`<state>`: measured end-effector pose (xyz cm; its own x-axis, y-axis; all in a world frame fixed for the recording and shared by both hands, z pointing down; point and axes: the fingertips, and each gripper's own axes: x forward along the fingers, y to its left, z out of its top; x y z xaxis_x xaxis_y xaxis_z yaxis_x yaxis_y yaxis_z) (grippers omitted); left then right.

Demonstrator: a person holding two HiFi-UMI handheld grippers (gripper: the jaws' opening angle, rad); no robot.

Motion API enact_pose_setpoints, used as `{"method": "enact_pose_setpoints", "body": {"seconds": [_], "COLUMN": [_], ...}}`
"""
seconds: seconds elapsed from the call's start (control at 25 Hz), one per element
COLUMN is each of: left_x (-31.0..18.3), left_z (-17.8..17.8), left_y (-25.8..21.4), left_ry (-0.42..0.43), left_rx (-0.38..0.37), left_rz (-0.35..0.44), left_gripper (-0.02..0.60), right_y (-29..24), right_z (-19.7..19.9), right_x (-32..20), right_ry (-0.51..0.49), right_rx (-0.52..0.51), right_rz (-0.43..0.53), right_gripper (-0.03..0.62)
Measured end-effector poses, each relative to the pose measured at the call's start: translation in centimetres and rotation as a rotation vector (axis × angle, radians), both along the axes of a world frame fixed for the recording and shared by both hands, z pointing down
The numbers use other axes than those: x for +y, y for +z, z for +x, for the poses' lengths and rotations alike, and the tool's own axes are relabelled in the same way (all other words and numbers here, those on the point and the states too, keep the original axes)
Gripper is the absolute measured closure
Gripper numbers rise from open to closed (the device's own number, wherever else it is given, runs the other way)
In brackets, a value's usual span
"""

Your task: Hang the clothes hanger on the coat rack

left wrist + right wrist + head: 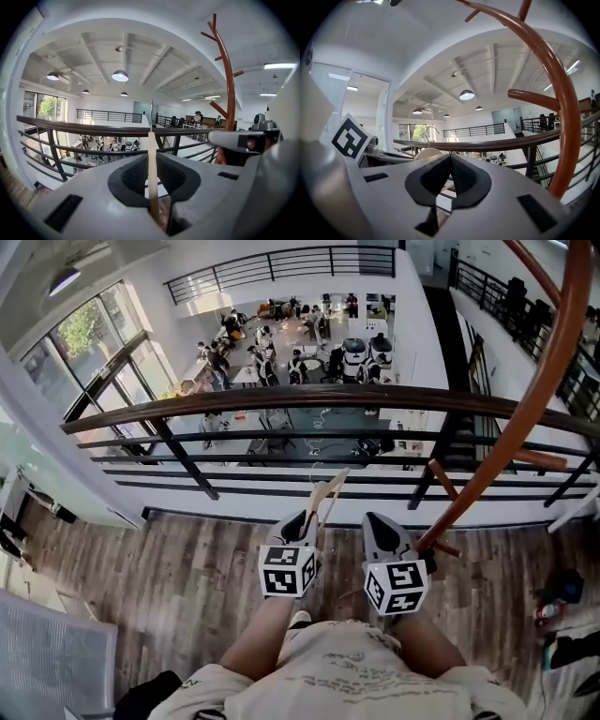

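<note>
A pale wooden clothes hanger [325, 493] with a thin metal hook sticks forward out of my left gripper [305, 519], which is shut on it. In the left gripper view the hanger [152, 164] shows edge-on between the dark pads, its hook pointing up. The coat rack [555, 362] is a curved red-brown pole with short pegs, rising at the right beside the railing; it also shows as coat rack [229, 89] and coat rack [562, 93]. My right gripper [377, 523] sits just left of the rack's lower pegs. Its jaws are shut with nothing between them, as right gripper [450, 157] shows.
A dark railing [281, 401] with horizontal bars runs straight ahead at a mezzanine edge, with an open hall and people far below. Wooden floor [169, 568] lies underfoot. Small items [555, 601] lie on the floor at the right, a grey panel [47, 652] at the lower left.
</note>
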<state>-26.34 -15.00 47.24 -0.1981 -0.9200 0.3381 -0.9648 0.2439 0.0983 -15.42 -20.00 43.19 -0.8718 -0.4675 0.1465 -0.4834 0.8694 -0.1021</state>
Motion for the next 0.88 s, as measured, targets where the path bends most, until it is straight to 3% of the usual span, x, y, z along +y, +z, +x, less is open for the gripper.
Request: {"method": "enact_pose_setpoints", "body": {"seconds": [0.52,0.88], "left_x": [-3.0,-5.7], "left_z": [-5.2,-4.8], "left_y": [0.8,1.0], "left_ry": [0.184,0.304], "left_rx": [0.0,-0.008], "left_rz": [-0.021,-0.024], "left_gripper": [0.526,0.526], "right_y": [1.2,1.7], "right_z": [-2.2,-0.8], "right_x": [-2.0,-2.8], "right_ry": [0.187,0.31], "right_rx": [0.037,0.059], "right_rz": [-0.031,-0.029], "right_gripper": [0.592,0.592]}}
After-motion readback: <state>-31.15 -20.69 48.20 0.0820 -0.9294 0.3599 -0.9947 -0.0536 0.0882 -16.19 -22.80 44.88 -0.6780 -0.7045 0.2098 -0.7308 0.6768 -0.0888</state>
